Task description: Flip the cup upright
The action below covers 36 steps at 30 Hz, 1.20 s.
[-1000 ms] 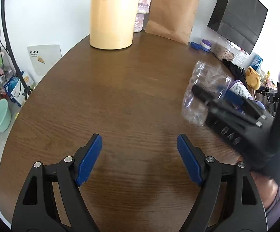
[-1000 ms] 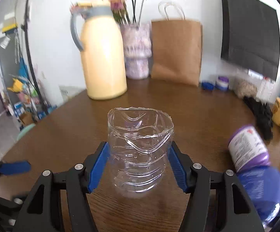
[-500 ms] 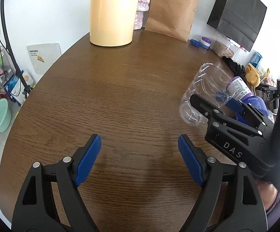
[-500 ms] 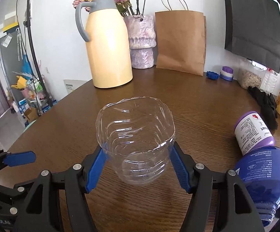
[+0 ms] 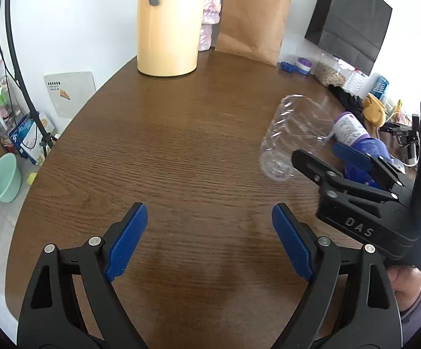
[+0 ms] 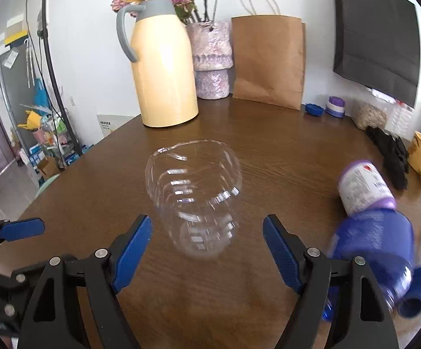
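Note:
The clear plastic cup stands upright on the brown table, mouth up, blurred by motion. My right gripper is open, its blue pads either side of the cup's base and apart from it. In the left wrist view the cup shows at the right, in front of the right gripper. My left gripper is open and empty over bare table near the front edge.
A yellow thermos jug, a vase and a brown paper bag stand at the back. A purple bottle and a blue bottle lie right of the cup. The table edge curves along the left.
My right gripper has opened and let go of the cup, which now stands on the table. The left gripper has stayed put.

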Tool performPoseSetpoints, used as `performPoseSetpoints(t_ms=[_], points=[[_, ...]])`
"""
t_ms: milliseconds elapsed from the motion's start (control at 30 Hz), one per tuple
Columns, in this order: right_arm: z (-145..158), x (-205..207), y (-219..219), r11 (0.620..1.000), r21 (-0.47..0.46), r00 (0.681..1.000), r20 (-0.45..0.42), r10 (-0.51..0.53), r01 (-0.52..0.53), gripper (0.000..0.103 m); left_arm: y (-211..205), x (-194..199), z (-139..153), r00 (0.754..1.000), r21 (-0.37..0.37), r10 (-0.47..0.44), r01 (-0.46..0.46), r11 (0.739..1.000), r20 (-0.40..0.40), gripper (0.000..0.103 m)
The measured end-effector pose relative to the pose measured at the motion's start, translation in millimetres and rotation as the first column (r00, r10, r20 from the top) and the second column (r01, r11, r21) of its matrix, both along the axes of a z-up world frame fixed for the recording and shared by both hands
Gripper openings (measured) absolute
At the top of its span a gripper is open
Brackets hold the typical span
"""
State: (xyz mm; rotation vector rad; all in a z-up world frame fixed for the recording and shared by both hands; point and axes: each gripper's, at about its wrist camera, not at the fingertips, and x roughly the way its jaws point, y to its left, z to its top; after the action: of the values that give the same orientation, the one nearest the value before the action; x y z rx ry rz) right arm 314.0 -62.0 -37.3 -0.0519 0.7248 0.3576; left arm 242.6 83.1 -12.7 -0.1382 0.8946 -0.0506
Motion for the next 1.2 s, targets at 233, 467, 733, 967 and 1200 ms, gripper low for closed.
performPoseSetpoints(t_ms=[233,467,733,967,1200], points=[[19.4,-55.0,-31.5,0.998,0.050,0.999,-0.024,0.039,-0.037,0.082,-19.0,-45.2,15.8,0.999,0.032,0.018,-0.020,0.999,0.043,0.091],[34.6,-128.7,-82.6,0.995,0.070,0.998,0.003,0.064,-0.064,0.082,-56.1,-87.3,20.3,0.995,0.017,-0.039,0.038,0.999,0.088,0.094],[26.3,-206.1,-138.4,0.999,0.024,0.999,-0.017,-0.048,0.048,0.082,-97.3,-151.4,31.5,0.974,0.100,-0.108,0.090,0.991,0.197,0.096],[30.2,-271.2,-167.0,0.993,0.037,0.994,-0.009,-0.109,0.109,0.082,-125.9,-202.3,37.8,0.955,0.183,-0.157,0.112,0.977,0.252,0.103],[43.7,-303.7,-184.3,0.983,0.054,0.984,0.000,-0.178,0.178,0.082,-120.8,-243.8,46.0,0.946,0.138,-0.154,0.118,0.983,0.285,0.103]])
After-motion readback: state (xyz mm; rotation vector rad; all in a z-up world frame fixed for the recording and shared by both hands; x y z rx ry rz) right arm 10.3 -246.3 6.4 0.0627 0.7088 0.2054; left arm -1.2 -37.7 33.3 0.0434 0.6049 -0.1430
